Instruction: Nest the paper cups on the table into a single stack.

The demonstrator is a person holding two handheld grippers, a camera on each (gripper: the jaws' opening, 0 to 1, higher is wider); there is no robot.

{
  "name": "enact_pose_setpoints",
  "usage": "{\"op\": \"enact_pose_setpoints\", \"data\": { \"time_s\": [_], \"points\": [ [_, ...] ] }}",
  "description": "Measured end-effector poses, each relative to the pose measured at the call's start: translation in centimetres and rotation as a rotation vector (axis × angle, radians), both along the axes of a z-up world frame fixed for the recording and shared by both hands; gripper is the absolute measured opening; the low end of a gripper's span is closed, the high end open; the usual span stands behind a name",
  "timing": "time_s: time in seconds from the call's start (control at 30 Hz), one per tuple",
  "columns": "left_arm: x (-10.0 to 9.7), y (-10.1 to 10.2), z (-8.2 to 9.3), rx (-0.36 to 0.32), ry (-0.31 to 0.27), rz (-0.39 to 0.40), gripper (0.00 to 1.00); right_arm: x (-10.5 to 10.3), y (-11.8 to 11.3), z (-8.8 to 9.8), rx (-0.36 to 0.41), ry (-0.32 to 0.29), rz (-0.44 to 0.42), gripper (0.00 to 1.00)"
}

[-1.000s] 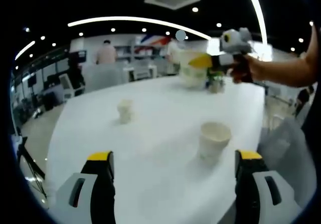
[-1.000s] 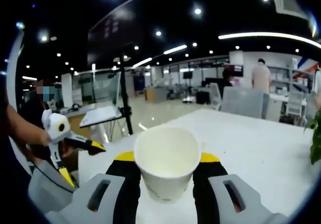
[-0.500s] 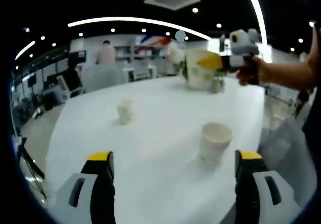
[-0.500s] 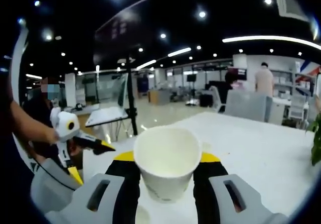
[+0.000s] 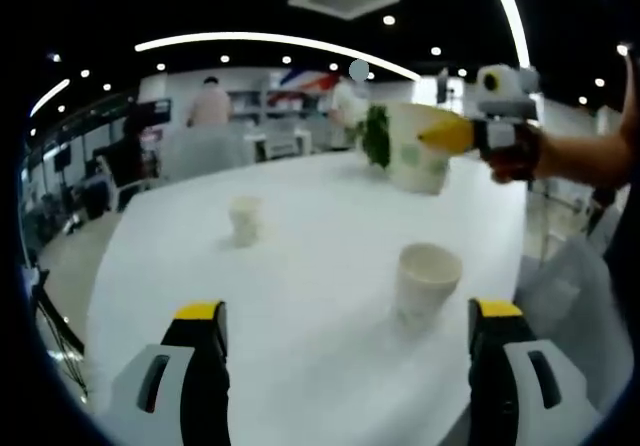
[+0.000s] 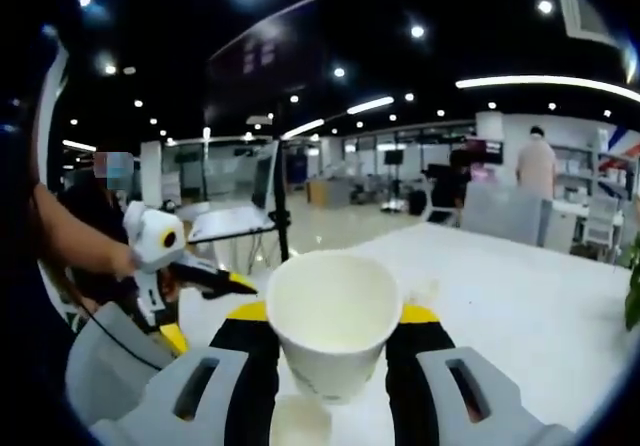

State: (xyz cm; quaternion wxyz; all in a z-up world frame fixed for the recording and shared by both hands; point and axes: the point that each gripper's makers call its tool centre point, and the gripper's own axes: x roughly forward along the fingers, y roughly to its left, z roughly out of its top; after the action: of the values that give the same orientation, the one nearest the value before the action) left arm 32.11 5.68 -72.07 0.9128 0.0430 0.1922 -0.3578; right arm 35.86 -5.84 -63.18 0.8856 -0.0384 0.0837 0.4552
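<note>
Two white paper cups stand on the white table [image 5: 300,286]: a nearer one [image 5: 427,281] right of centre and a smaller-looking far one [image 5: 245,219]. My left gripper [image 5: 347,316] is open over the table's near edge, nothing between its yellow-tipped fingers; the nearer cup is ahead of its right finger. My right gripper [image 5: 455,136] comes in from the right, held in the air, shut on a third cup [image 5: 412,161]. In the right gripper view that held cup [image 6: 333,321] sits upright between the jaws of my right gripper [image 6: 333,318]. Another cup's rim [image 6: 300,421] shows just below it. The left gripper [image 6: 195,276] appears at the left.
A green plant [image 5: 376,136] stands at the table's far end. Chairs and a standing person [image 5: 211,106] are beyond the table. A tripod pole [image 6: 281,211] rises off the table's left side in the right gripper view. The table [image 6: 520,306] drops off at its right edge.
My right gripper has carried its cup sideways, rightward in the left gripper view. A cup's rim has come into the bottom of the right gripper view. The left gripper has stayed open.
</note>
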Motion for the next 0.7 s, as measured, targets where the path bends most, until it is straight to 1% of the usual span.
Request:
{"op": "enact_pose_setpoints", "data": {
  "time_s": [0.1, 0.23, 0.33, 0.4, 0.6, 0.63, 0.7],
  "points": [
    [-0.2, -0.3, -0.3, -0.013, 0.012, 0.002, 0.99, -0.8, 0.2, -0.1, 0.004, 0.0, 0.005, 0.38],
    [-0.4, -0.4, -0.8, -0.005, 0.018, -0.009, 0.99, -2.0, 0.6, 0.0, 0.002, -0.008, 0.02, 0.38],
    [-0.4, -0.4, -0.7, -0.003, 0.016, -0.007, 0.99, -2.6, 0.7, 0.0, 0.001, -0.012, 0.022, 0.38],
    [-0.4, -0.3, -0.7, -0.004, 0.016, -0.006, 0.99, -3.2, 0.7, 0.1, 0.015, -0.008, 0.021, 0.38],
    [-0.5, -0.3, -0.6, -0.003, 0.011, -0.006, 0.99, -4.0, 0.9, -0.1, 0.016, -0.004, 0.026, 0.39],
    [-0.5, -0.3, -0.6, -0.001, 0.013, -0.008, 0.99, -4.1, 0.9, -0.2, 0.0, -0.017, 0.028, 0.38],
    [-0.5, -0.3, -0.8, 0.003, 0.014, -0.012, 0.99, -4.1, 0.8, -0.3, -0.003, -0.025, 0.028, 0.38]
  ]
}}
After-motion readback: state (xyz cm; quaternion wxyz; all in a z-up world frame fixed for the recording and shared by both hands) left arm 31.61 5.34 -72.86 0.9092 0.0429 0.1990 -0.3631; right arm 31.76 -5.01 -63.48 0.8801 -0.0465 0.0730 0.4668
